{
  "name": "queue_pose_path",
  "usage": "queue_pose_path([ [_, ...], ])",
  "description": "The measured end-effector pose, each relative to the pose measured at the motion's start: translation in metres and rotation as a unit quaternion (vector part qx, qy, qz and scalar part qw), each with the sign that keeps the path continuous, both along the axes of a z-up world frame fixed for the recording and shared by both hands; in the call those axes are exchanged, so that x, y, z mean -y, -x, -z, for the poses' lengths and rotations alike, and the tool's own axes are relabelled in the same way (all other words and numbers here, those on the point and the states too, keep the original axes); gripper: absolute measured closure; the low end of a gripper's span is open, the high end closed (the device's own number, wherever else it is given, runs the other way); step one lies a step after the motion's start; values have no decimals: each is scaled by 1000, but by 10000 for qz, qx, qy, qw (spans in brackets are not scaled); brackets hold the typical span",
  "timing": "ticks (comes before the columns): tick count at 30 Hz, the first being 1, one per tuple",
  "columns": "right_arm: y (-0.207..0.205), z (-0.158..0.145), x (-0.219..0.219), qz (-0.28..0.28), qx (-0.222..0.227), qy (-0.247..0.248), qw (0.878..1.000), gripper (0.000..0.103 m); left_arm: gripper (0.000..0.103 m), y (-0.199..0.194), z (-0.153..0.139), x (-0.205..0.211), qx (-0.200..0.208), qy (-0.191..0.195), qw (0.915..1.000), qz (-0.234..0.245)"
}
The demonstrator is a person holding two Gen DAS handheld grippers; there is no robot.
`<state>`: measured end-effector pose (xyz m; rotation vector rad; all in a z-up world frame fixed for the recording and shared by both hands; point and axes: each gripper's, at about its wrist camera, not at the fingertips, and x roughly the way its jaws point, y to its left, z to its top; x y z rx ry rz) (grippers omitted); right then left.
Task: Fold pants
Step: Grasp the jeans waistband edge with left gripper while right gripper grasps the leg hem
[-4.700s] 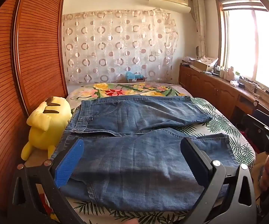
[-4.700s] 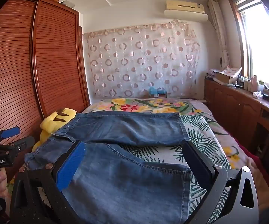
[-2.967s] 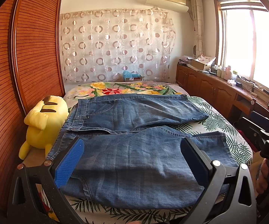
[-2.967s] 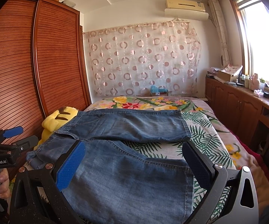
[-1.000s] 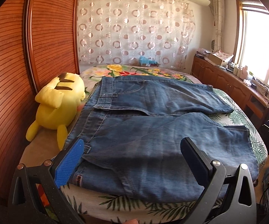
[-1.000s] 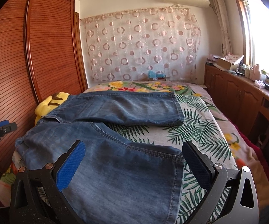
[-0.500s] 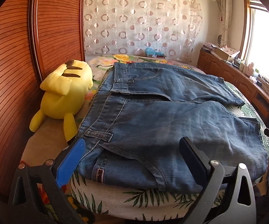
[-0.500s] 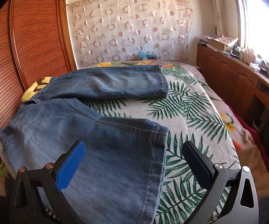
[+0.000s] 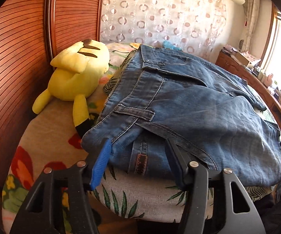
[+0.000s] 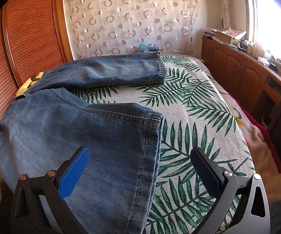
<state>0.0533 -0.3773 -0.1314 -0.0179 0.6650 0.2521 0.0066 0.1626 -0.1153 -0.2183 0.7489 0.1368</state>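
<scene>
**— How do you mean to do this step well?**

**—** I judge the first fold is at hand, one leg over the other; the jeans [image 9: 199, 105] lie flat across the bed [image 10: 199, 117], both legs spread apart, so I want two firm corner grips on the near leg before lifting; I should bite past the thick seams, lift both ends level, and keep clear of the yellow plush toy [image 9: 76, 72] beside the waistband.

**— Where do the jeans sit against your grippers?**

**—** My left gripper [image 9: 138, 156] is at the waist corner near the bed's edge, its jaws narrowed around the denim with cloth between them; whether they are pinching yet I cannot tell; my right gripper [image 10: 140, 161] hovers wide over the near leg's hem [image 10: 152, 136], the left finger above the denim, the right one above bare leaf-print sheet, nothing gripped.
</scene>
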Motion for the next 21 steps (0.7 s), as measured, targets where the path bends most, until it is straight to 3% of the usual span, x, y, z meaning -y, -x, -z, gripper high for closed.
queue_pose_path([
  [3,6,0,1,-34,-12,-1,10000,0,45,5,-5,1,12,-222,9997,-64],
  [9,19,-3,5,-92,-27,-2,10000,0,45,6,-2,-20,-99,-176,9990,-398],
  [12,25,-2,3,-157,-75,32,9998,0,46,1,8,-29,-155,130,9988,-444],
  [19,14,2,9,-216,-165,2,9996,1,43,-6,19,-38,-284,388,9973,-557],
  [21,16,3,10,-233,-201,-9,9995,1,54,-3,16,-35,-207,265,9980,-527],
])
